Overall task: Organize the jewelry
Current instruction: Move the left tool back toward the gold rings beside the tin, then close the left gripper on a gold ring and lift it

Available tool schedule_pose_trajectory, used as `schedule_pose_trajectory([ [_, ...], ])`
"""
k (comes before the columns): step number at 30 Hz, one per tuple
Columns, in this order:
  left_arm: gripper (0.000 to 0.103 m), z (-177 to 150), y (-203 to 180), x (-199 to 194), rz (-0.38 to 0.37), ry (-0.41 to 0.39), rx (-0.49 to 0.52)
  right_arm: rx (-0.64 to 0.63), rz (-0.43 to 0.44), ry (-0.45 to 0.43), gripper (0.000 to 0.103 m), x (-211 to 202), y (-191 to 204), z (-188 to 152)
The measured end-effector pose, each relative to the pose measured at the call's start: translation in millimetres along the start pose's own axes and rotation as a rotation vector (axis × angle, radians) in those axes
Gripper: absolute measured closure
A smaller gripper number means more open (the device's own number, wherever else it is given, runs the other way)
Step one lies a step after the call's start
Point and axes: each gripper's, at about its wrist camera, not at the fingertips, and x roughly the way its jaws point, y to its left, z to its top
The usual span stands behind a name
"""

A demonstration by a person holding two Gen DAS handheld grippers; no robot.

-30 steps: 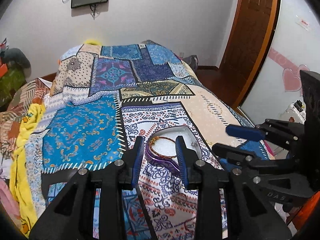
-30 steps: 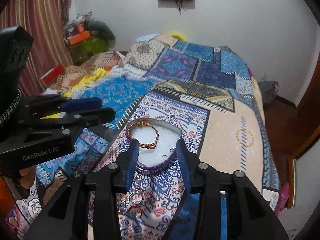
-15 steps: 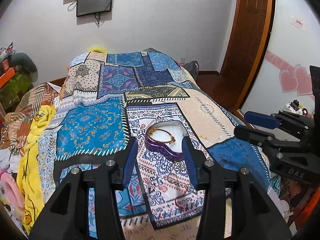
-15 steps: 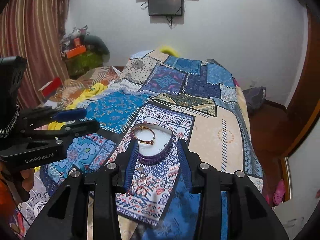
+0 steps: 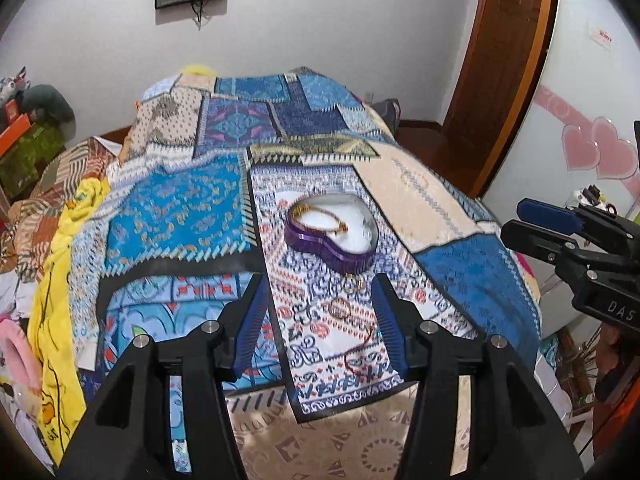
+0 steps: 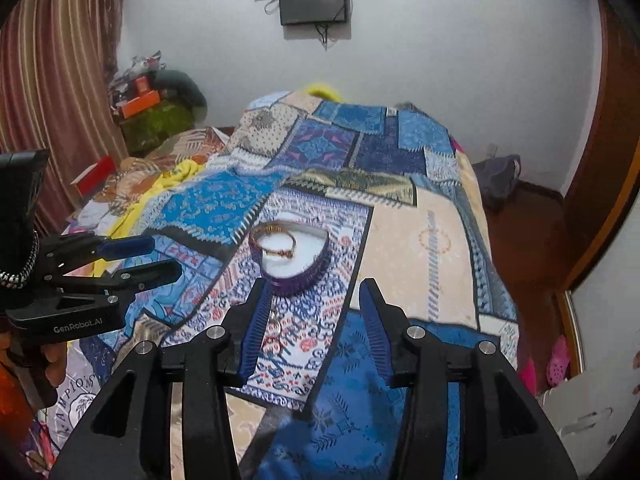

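Observation:
A purple heart-shaped jewelry box (image 5: 332,238) with a white lining lies open on the patterned bedspread; it also shows in the right wrist view (image 6: 294,258). A gold bangle (image 5: 320,216) rests inside it (image 6: 276,240). Small rings (image 5: 352,282) and a thin chain (image 5: 360,346) lie loose on the cloth in front of the box. My left gripper (image 5: 320,320) is open and empty, held above the bed's near end. My right gripper (image 6: 312,320) is open and empty, also short of the box.
The bed (image 5: 180,216) fills the middle of the room. A yellow cloth (image 5: 60,280) and piled clothes lie along its left side. A wooden door (image 5: 508,60) stands at the right, a wall screen (image 6: 312,2) at the back.
Both grippers have pulled back and up from the box, which now looks smaller and farther off. Their jaws have opened wider. The loose rings and chain have come into view.

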Motion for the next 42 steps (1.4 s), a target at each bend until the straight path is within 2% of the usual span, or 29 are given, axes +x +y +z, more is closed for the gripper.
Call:
schedule_pose_trajectory([
  [13,0.051,-30,6,52,-0.025,0.140,-0.022,0.030,0.047,0.150,0.061,51,-3,-28],
  [22,0.051,-32,9,78,-0.072,0.167,-0.026,0.021,0.107,0.224,0.061,89,2,-29],
  [27,0.063,-33,8,84,-0.098,0.170,-0.012,-0.004,0.155,0.246,0.061,103,8,-26],
  [29,0.065,-32,7,85,-0.100,0.162,-0.002,-0.011,0.172,0.249,0.061,105,9,-25],
  [34,0.065,-29,6,88,-0.110,0.153,0.012,-0.040,0.216,0.271,0.085,112,14,-24],
  [41,0.065,-26,0,90,-0.102,0.143,0.047,-0.039,0.193,0.242,0.087,109,12,-22],
  [42,0.065,-25,-2,91,-0.101,0.141,0.053,-0.030,0.190,0.236,0.093,107,9,-22],
])
